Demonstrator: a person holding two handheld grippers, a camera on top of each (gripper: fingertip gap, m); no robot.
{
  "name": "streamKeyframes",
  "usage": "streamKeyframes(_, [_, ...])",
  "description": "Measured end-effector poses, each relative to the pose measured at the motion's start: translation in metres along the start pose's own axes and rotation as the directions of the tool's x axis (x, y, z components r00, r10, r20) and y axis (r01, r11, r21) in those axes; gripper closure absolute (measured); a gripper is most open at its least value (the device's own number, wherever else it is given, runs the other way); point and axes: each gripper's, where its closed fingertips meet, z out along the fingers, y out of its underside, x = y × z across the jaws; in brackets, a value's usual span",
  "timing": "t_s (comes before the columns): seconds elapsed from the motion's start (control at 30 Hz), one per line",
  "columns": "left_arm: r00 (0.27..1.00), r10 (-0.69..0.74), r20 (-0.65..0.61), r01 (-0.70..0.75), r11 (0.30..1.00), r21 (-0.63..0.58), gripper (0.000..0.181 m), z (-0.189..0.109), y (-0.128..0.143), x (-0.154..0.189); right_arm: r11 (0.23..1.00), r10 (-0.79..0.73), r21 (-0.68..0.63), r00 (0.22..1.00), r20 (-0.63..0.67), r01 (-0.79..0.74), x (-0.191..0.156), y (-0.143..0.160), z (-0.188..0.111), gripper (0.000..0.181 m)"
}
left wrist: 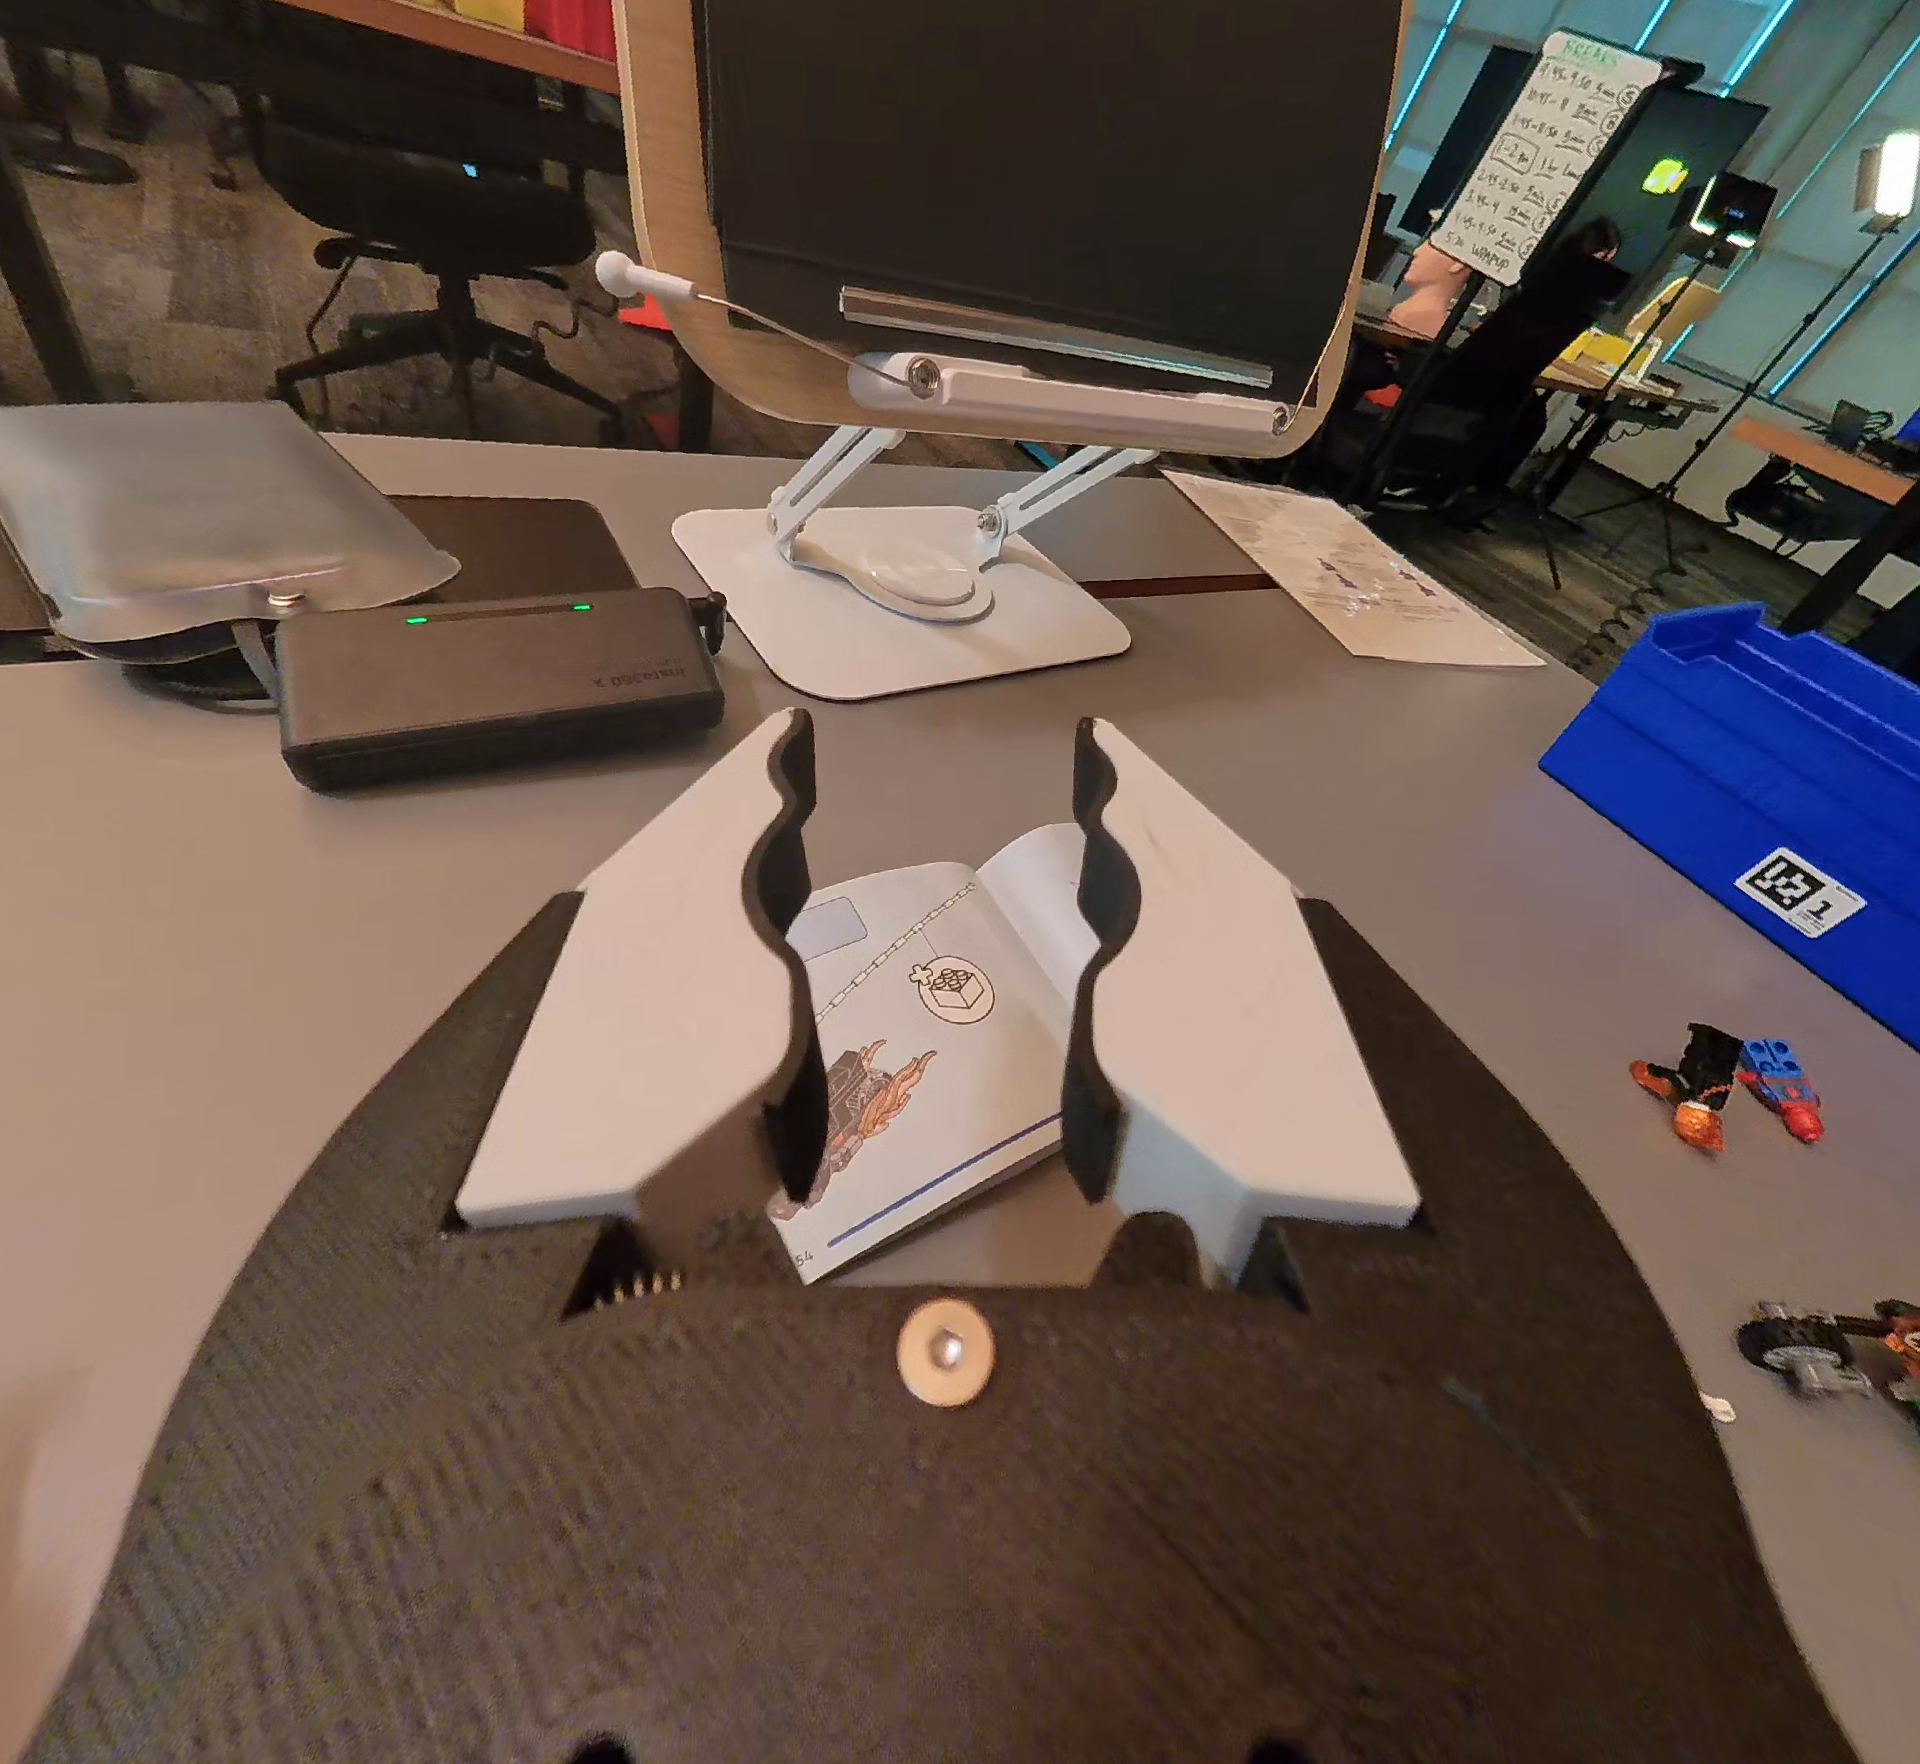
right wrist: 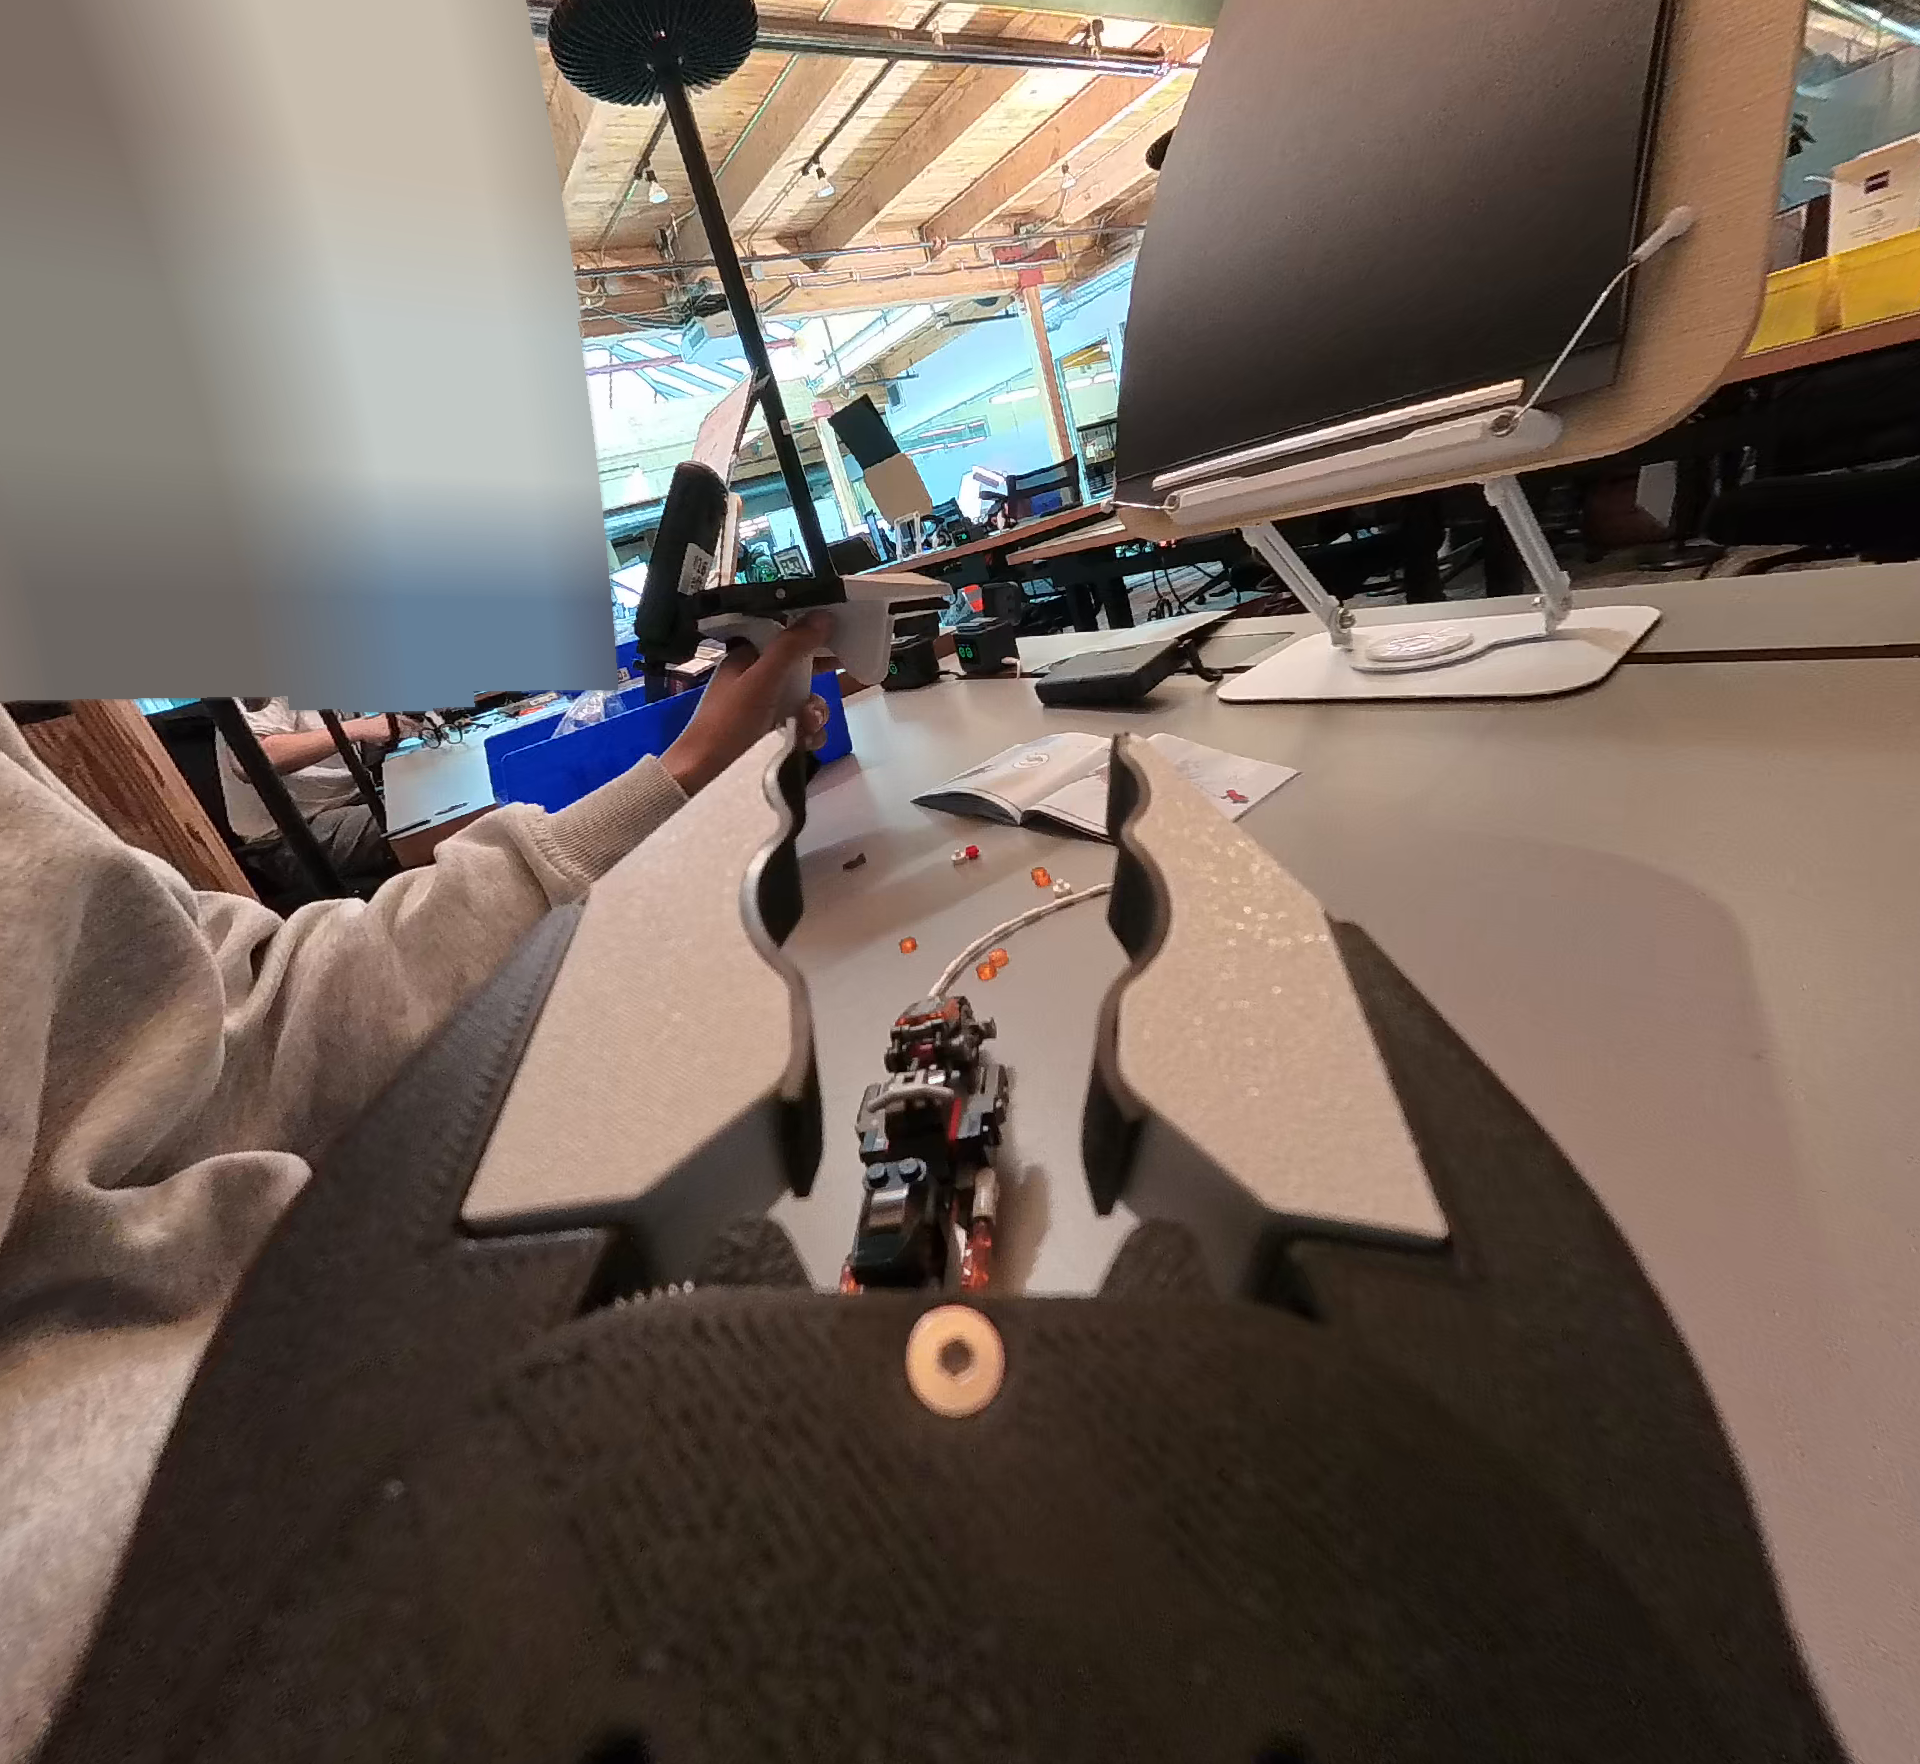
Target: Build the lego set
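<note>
Left wrist view
- Left gripper [left wrist: 940, 956]: jaws spread apart, nothing between them; it hangs above the table [left wrist: 1351, 810].
- Instruction booklet [left wrist: 935, 1018]: lies open on the table, seen through the gap between the jaws.
- Minifigure parts [left wrist: 1730, 1080]: small black, blue and orange pieces on the table, right of the booklet.
- Lego vehicle [left wrist: 1839, 1351]: partly built, dark with orange, at the right edge of the view, nearer the camera than the minifigure parts.
- Blue bin [left wrist: 1756, 758]: behind the minifigure parts, farther from the booklet.
- Tablet stand [left wrist: 904, 592]: white base behind the booklet, carrying a dark screen.
- Power bank [left wrist: 499, 680]: black, left of the stand's base.

Right wrist view
- Right gripper [right wrist: 956, 966]: jaws apart, gripping nothing, low over the table.
- Lego vehicle [right wrist: 925, 1143]: black and orange build, resting on the table between the jaws, touching neither.
- Loose pieces [right wrist: 992, 961]: small orange and red bits scattered just beyond the vehicle, beside a white chain.
- Instruction booklet [right wrist: 1039, 779]: open, beyond the loose pieces.
- Left gripper [right wrist: 883, 649]: held up in a hand [right wrist: 758, 696] beyond the vehicle; whether it is open cannot be told from here.
</note>
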Motion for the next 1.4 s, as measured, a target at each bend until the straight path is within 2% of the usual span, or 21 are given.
streamKeyframes(0.6, [1.000,0.002,-0.005,-0.002,1.000,-0.004,0.132,0.001,0.002,0.002,1.000,0.002,-0.001,1.000,-0.003,-0.002,0.001,0.000,0.001,0.125])
streamKeyframes(0.9, [1.000,0.010,-0.018,-0.010,1.000,-0.016,0.132,0.004,0.005,0.006,0.984,-0.130,0.105,0.981,-0.142,0.146,0.007,-0.025,-0.018,0.133])
streamKeyframes(1.4, [0.999,0.015,-0.031,-0.016,0.999,-0.033,0.132,0.007,0.009,0.010,0.989,-0.112,0.081,0.986,-0.122,0.122,0.007,-0.019,-0.014,0.130])
